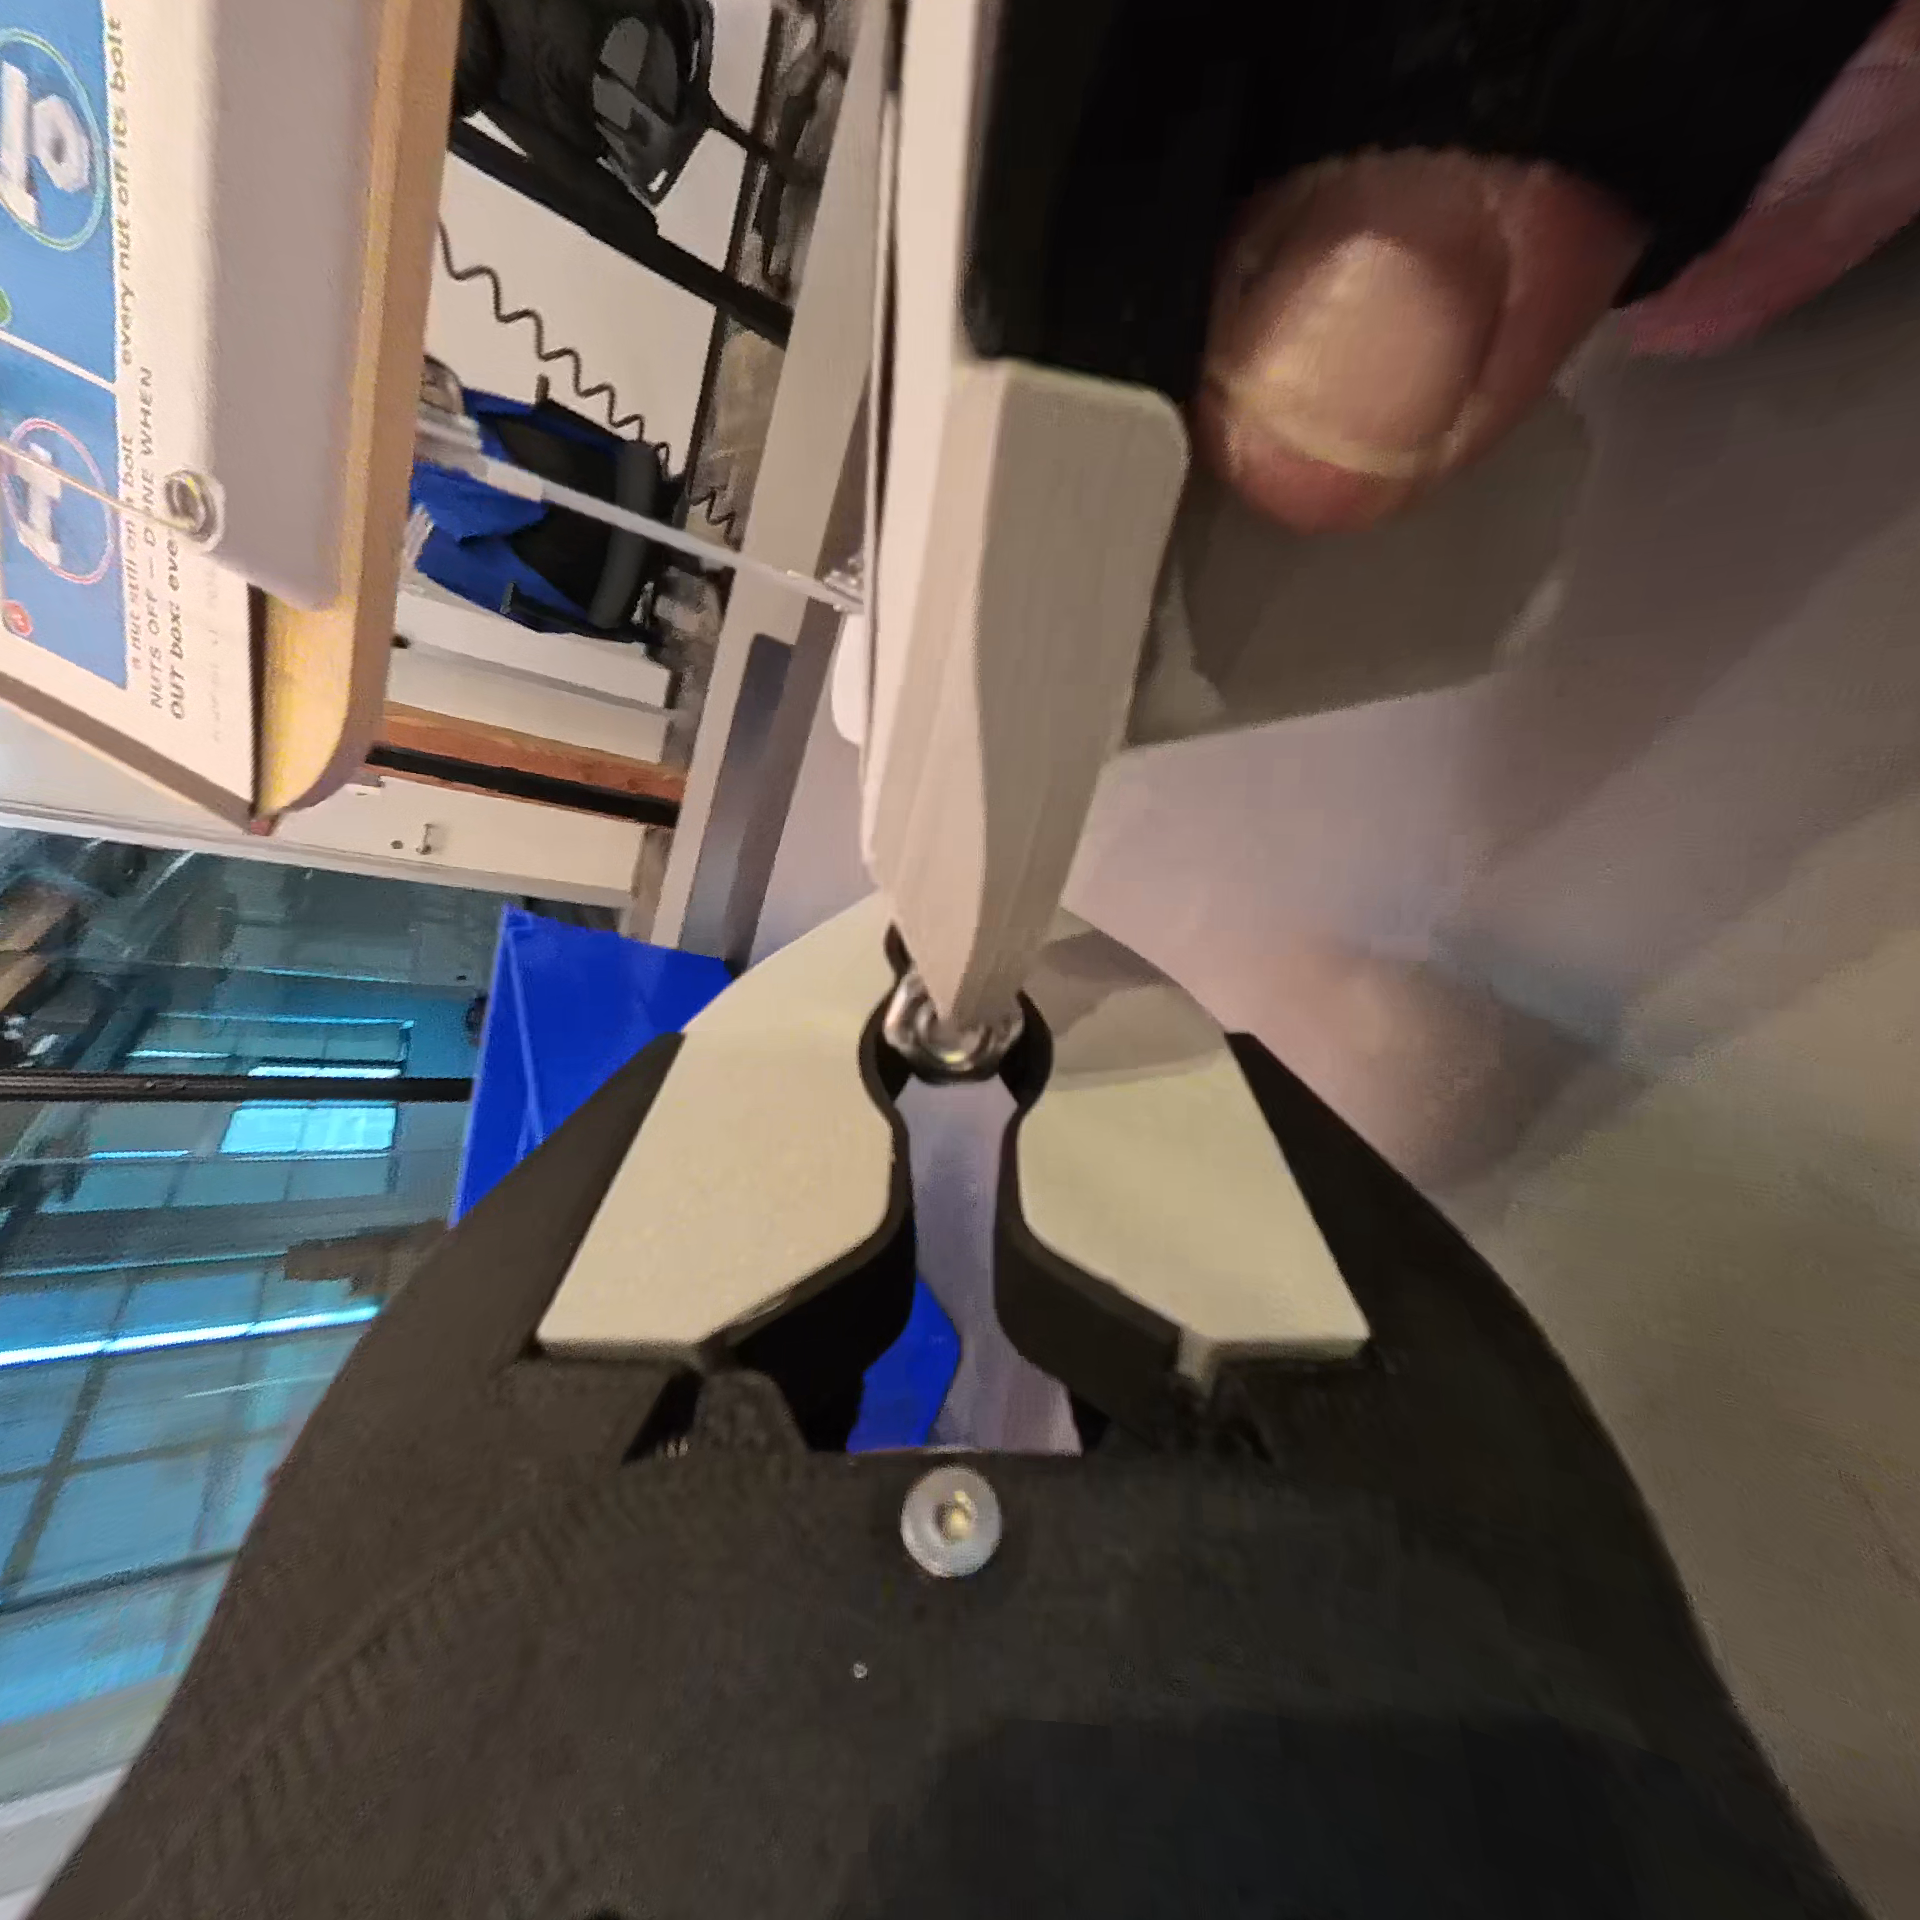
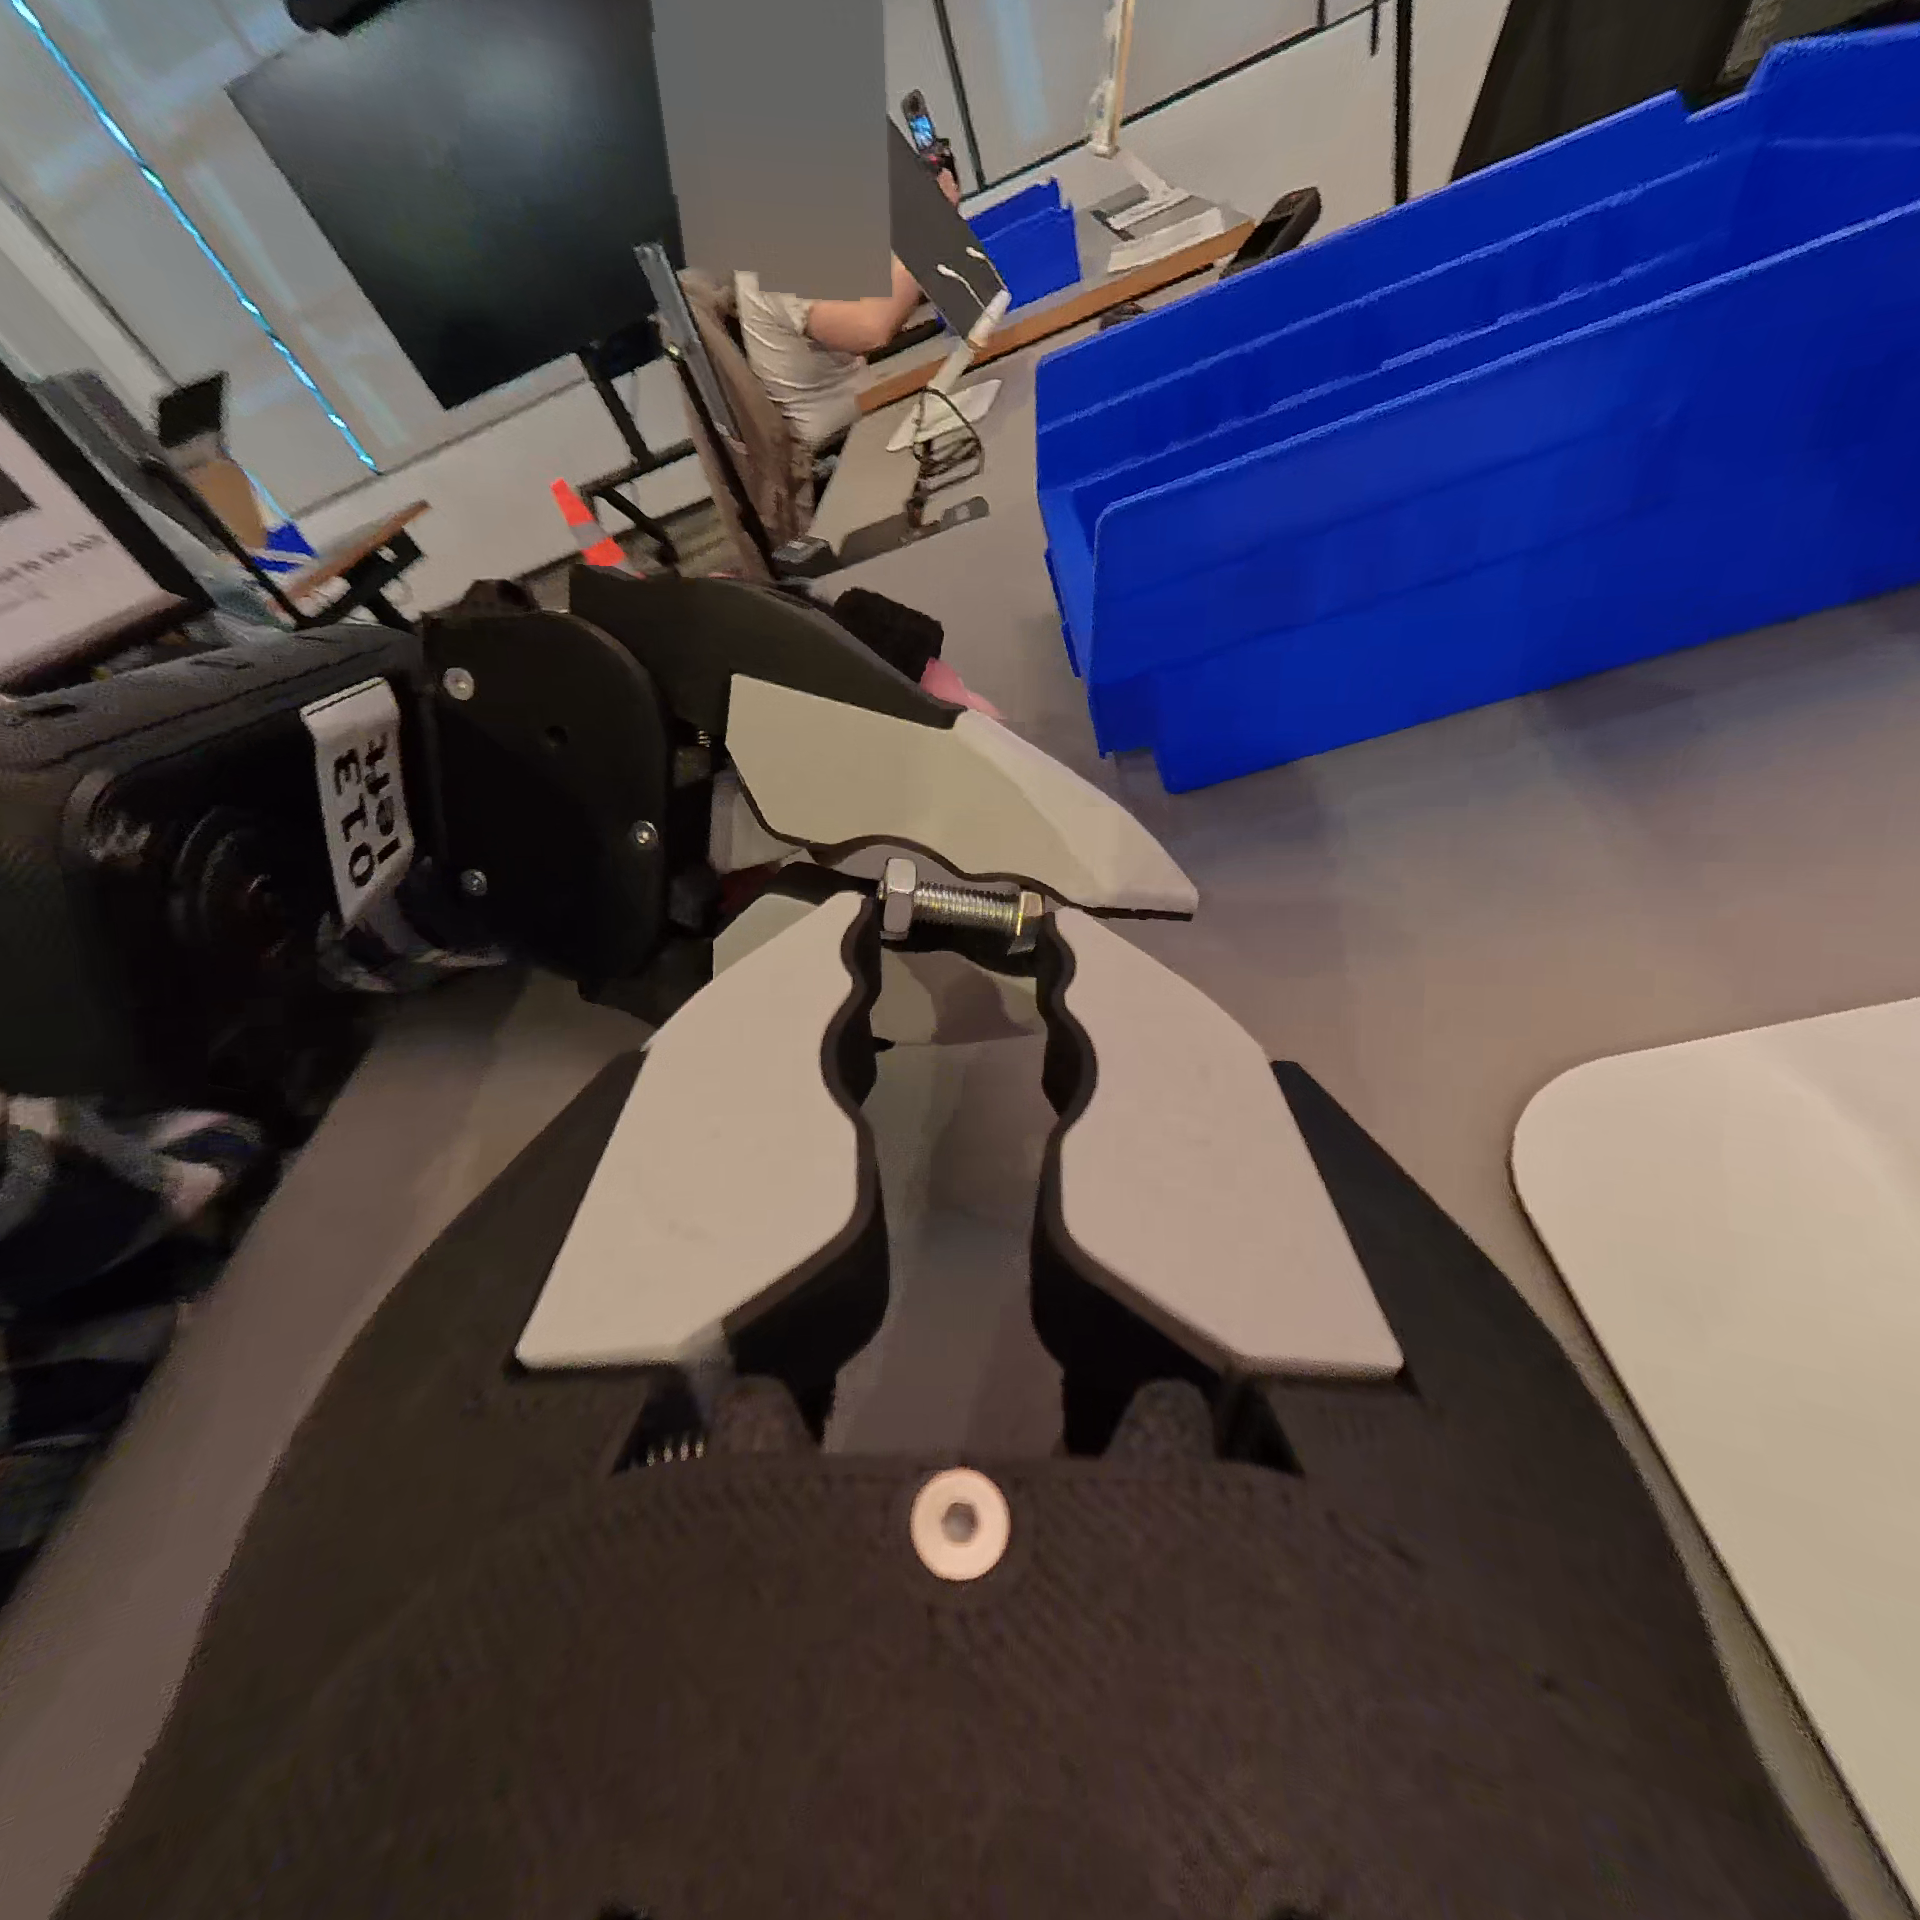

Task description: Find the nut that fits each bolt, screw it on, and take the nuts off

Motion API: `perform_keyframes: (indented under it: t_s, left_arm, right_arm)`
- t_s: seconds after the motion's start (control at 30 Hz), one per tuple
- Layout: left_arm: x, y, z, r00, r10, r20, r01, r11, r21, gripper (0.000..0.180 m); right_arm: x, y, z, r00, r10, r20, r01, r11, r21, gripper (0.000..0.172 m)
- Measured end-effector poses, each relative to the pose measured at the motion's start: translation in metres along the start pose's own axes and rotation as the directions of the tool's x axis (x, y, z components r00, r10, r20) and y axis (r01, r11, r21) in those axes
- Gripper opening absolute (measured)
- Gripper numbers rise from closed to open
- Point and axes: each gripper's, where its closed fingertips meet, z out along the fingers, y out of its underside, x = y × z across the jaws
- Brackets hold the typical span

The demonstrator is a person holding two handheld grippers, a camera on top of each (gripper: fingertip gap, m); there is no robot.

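While both claws meet, the bolt [image 2: 961,906] spans the right claw's [image 2: 958,925] tips.

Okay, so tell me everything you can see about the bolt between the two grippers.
The bolt is shiny silver metal with a bare threaded shank, a hex head at one end and a hex nut at the other. It lies crosswise, lifted off the grey table. The right hand-held gripper has a fingertip at each end, spanning its length; the left hand-held gripper closes on it from the side. Which end is the head, I cannot tell.
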Motion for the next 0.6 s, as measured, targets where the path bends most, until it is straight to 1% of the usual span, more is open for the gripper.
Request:
perform_keyframes:
  t_s: [0.03,0.13,0.2,0.27,0.3,0.37,0.43,0.6]
  left_arm:
    - [0.001,-0.002,-0.001,1.000,-0.018,-0.021,0.018,1.000,0.025,0.014]
    - [0.003,-0.008,-0.004,0.991,-0.096,-0.089,0.105,0.989,0.107,0.015]
    - [0.002,-0.014,-0.009,0.983,-0.132,-0.128,0.153,0.973,0.172,0.011]
    - [0.003,-0.017,-0.012,0.976,-0.144,-0.163,0.175,0.964,0.200,0.014]
    - [0.004,-0.019,-0.013,0.975,-0.145,-0.170,0.180,0.960,0.216,0.011]
    - [0.004,-0.019,-0.014,0.975,-0.142,-0.171,0.178,0.959,0.221,0.013]
    - [0.003,-0.021,-0.016,0.975,-0.145,-0.171,0.184,0.953,0.242,0.009]
    - [0.001,-0.021,-0.016,0.976,-0.149,-0.157,0.185,0.951,0.249,0.009]
  right_arm:
    - [0.000,-0.001,-0.001,0.999,0.024,0.032,-0.024,1.000,0.004,0.029]
    - [-0.006,-0.005,-0.005,0.980,0.104,0.168,-0.110,0.994,0.022,0.029]
    - [-0.012,-0.008,-0.009,0.946,0.156,0.283,-0.168,0.986,0.019,0.029]
    - [-0.012,-0.012,-0.013,0.922,0.189,0.337,-0.211,0.977,0.029,0.029]
    - [-0.014,-0.012,-0.014,0.911,0.198,0.361,-0.220,0.975,0.020,0.029]
    - [-0.014,-0.012,-0.014,0.909,0.198,0.367,-0.220,0.975,0.019,0.028]
    - [-0.017,-0.012,-0.015,0.893,0.209,0.398,-0.231,0.973,0.007,0.028]
    - [-0.017,-0.014,-0.016,0.866,0.246,0.436,-0.271,0.963,-0.004,0.028]
